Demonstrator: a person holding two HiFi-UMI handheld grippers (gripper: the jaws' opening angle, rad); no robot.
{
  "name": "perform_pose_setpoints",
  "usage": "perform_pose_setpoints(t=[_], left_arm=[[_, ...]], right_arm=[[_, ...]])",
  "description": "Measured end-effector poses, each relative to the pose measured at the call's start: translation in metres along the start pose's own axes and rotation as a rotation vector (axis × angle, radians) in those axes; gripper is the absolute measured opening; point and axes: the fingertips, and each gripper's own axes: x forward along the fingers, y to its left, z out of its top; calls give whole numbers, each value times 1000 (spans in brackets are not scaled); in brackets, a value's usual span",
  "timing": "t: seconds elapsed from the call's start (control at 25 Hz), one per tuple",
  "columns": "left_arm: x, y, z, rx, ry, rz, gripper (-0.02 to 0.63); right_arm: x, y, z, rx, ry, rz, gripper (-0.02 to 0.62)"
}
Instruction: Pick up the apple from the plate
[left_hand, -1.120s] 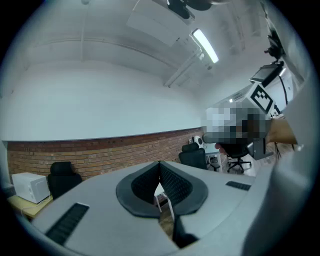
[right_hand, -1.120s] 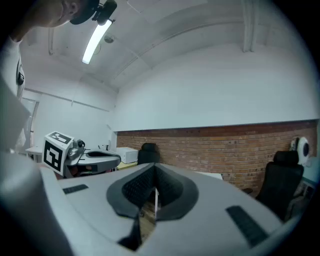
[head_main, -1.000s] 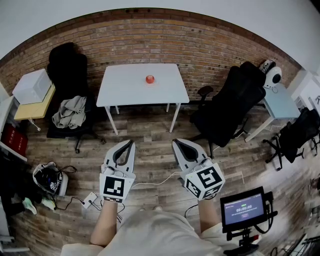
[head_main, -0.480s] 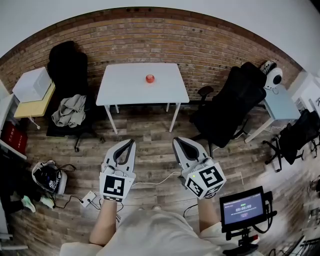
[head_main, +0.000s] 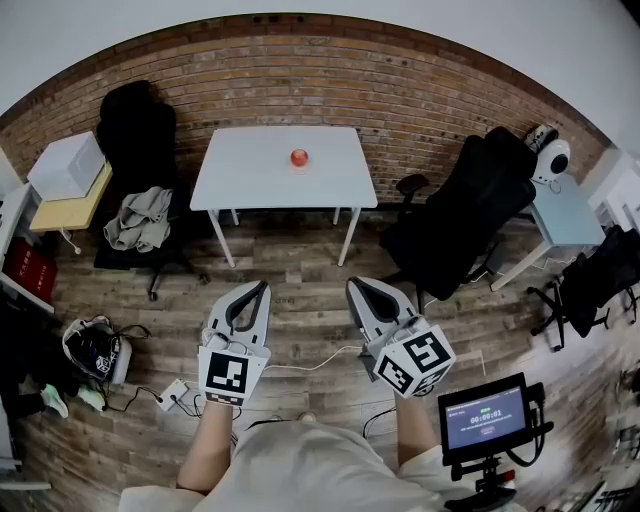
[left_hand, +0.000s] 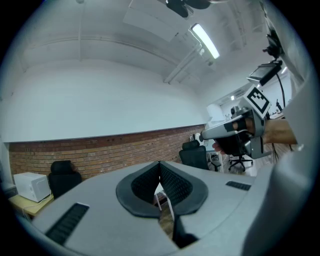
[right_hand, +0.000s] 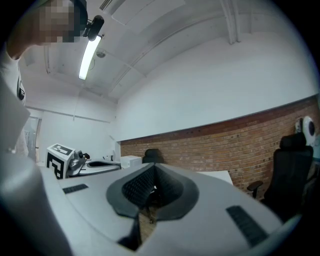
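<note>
**Apple on the table, both claws clenched and empty**

Only the head view shows the apple (head_main: 300, 157). It sits on the white table (head_main: 250, 180), about midway between the left and right edges and nearer the far edge, by the brick wall (head_main: 400, 90). The plate under it cannot be made out against the white top.

The left gripper (head_main: 263, 286) and the right gripper (head_main: 352, 285) hang side by side over the wooden floor (head_main: 300, 250), well short of the table's near edge, both pointing toward it. A black chair (head_main: 135, 130) stands off the table's left edge and another (head_main: 465, 215) off its right corner.

The gripper views settle what the head view leaves unclear. In its own view the left gripper (left_hand: 159, 165) has its ribbed pads (left_hand: 172, 182) closed tip to tip with nothing between them. The right gripper (right_hand: 152, 168) is clenched the same way and is also empty.

Each gripper view also catches the other tool. The left one shows the right gripper (left_hand: 227, 127) in a hand (left_hand: 280, 131) under a ceiling light (left_hand: 205, 41). The right one shows the left gripper's marker cube (right_hand: 60, 160) and a corner of the table (right_hand: 220, 176).
</note>
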Motion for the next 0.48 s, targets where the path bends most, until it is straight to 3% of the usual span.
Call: perform_pose_setpoints(t=[0.24,0.48], left_arm=[[15,-28,2,-10,17,-7,6],[15,-34,0,-2,9,-12,6]], right_arm=[[-10,-22,-6,8,41,28,2],[-12,-18,-10,3,39,46,2]])
